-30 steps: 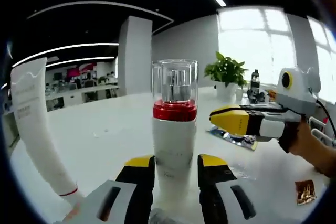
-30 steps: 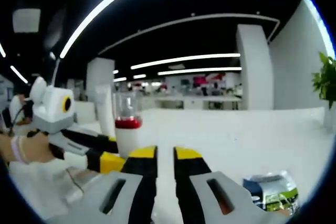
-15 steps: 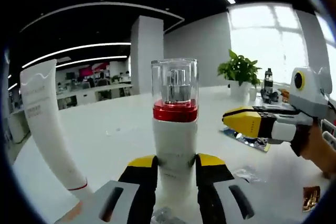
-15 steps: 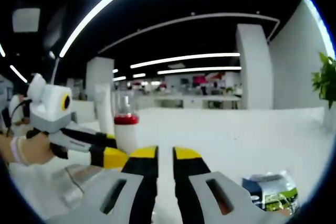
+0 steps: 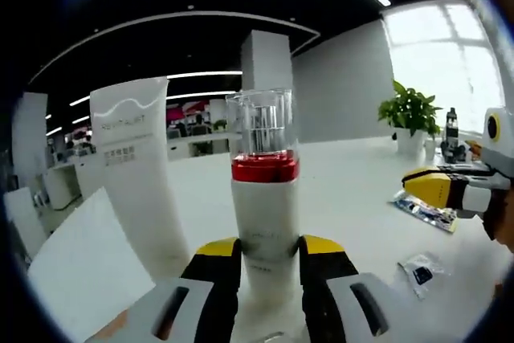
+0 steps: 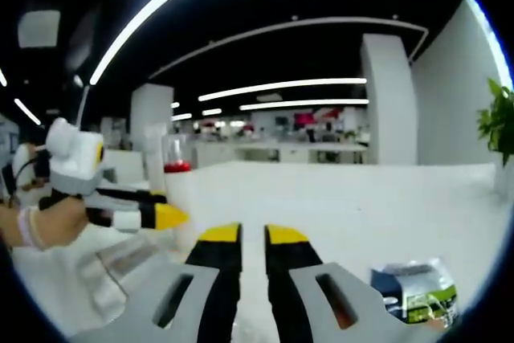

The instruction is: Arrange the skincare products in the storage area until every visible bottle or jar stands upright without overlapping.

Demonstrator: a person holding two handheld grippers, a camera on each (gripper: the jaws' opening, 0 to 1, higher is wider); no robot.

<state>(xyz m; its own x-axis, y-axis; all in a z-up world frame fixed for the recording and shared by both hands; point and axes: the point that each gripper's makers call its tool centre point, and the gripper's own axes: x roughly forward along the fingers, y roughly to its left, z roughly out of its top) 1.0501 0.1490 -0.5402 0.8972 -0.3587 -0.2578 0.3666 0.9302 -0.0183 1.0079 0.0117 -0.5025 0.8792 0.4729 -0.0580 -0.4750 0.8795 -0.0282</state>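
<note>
Pump bottle pinched low and upright in the left gripper

The left gripper clamps the white pump bottle on its lower body, beside a standing white tube; hard, smooth plastic, likely light and top-heavy under the clear cap, so low on the body is a sound place to hold. The right gripper hangs nearly pressed together, empty, near a sachet on the table

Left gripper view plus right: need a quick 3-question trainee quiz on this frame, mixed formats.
1. True or false: the pump bottle with the red collar stands upright between the left gripper fingers.
2. What stands just left of that bottle in the left gripper view? A) a white tube B) a glass jar C) a spray can
3. Fill in: the right gripper holds ____.

Key: 1 true; 2 A; 3 nothing, its fingers sit close together over the white table.
</note>
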